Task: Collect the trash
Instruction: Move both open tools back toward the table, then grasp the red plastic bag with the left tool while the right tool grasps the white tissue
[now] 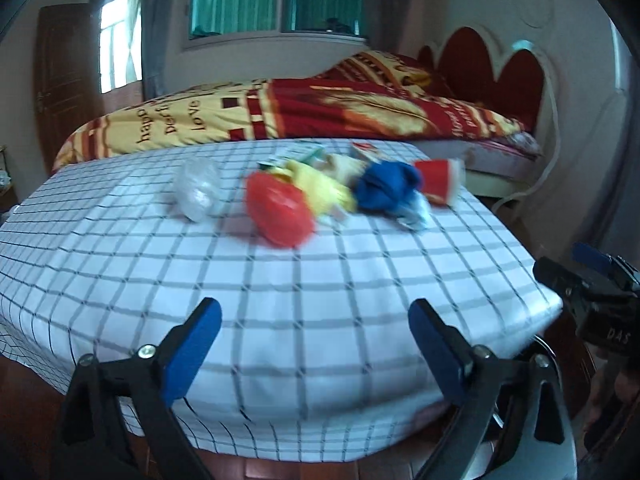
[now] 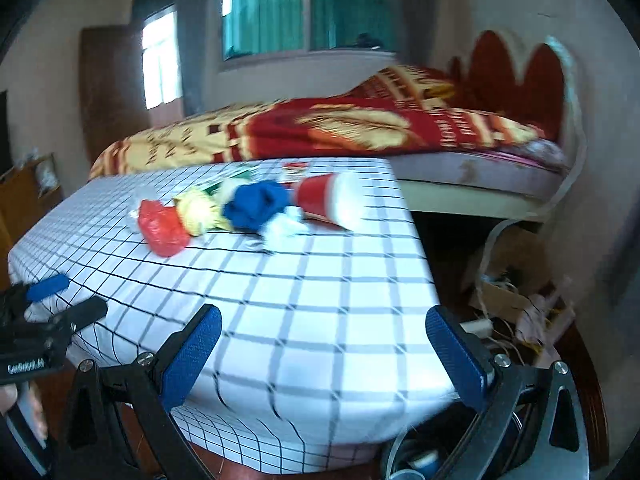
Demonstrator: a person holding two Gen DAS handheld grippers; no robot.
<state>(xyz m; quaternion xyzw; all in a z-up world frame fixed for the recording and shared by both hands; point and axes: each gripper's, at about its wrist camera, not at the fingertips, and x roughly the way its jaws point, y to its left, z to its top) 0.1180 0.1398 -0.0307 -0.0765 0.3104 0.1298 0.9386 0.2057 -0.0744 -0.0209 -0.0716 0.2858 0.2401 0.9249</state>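
Between my spread fingers, both tongs hold nothing: the left tongs (image 1: 314, 354) and the right tongs (image 2: 324, 360) gape wide over the near edge of the checked tablecloth (image 1: 280, 320). Below my right tongs I glimpse what looks like a bin rim (image 2: 394, 456), though it is mostly hidden. Well ahead of both, the trash lies in a row: a clear plastic wad (image 1: 196, 192) off to the left, a red bag (image 1: 280, 214), a yellow wrapper (image 1: 320, 188), a blue bag (image 1: 388, 186), and a red paper cup (image 2: 324, 200) on its side, farthest right. I judge each tong should take its nearest piece, low and level, closing gently since this stuff crumples and slides. Beyond stands the bed (image 1: 320, 108).
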